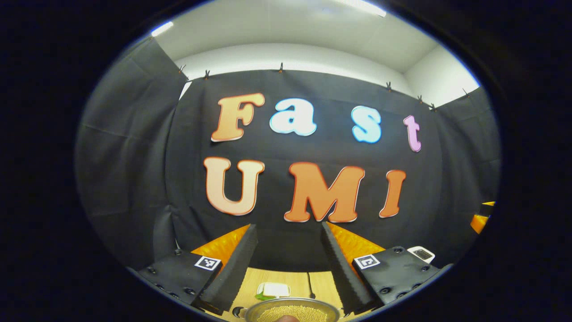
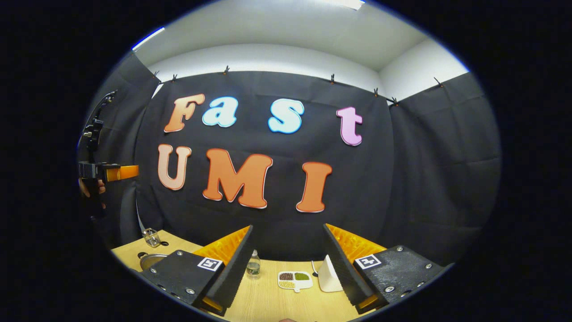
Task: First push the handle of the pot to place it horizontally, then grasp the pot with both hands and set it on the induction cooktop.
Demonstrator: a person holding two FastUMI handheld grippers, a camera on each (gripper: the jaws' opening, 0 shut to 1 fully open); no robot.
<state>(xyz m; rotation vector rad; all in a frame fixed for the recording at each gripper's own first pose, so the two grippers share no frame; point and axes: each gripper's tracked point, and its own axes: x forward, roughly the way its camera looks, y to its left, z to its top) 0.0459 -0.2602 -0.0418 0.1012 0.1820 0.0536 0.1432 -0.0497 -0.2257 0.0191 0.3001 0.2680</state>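
In the left gripper view, the metal pot (image 1: 290, 311) sits at the bottom edge, holding yellowish grains, directly below the gap of my left gripper (image 1: 288, 228), which is open and empty above it. The pot's handle is cut off by the edge of the view. In the right gripper view, the pot (image 2: 151, 259) shows at the table's left, partly hidden behind my own finger. My right gripper (image 2: 288, 228) is open and empty, raised over the wooden table (image 2: 268, 299). A hand holds the left gripper (image 2: 109, 172) far to the left.
A white and green object (image 1: 272, 290) lies beyond the pot. A white device with a dark panel (image 1: 421, 253) sits to the right. On the table are a glass jar (image 2: 152, 238), a small bottle (image 2: 253, 264), a divided dish of beans (image 2: 295, 279) and a white object (image 2: 328, 270).
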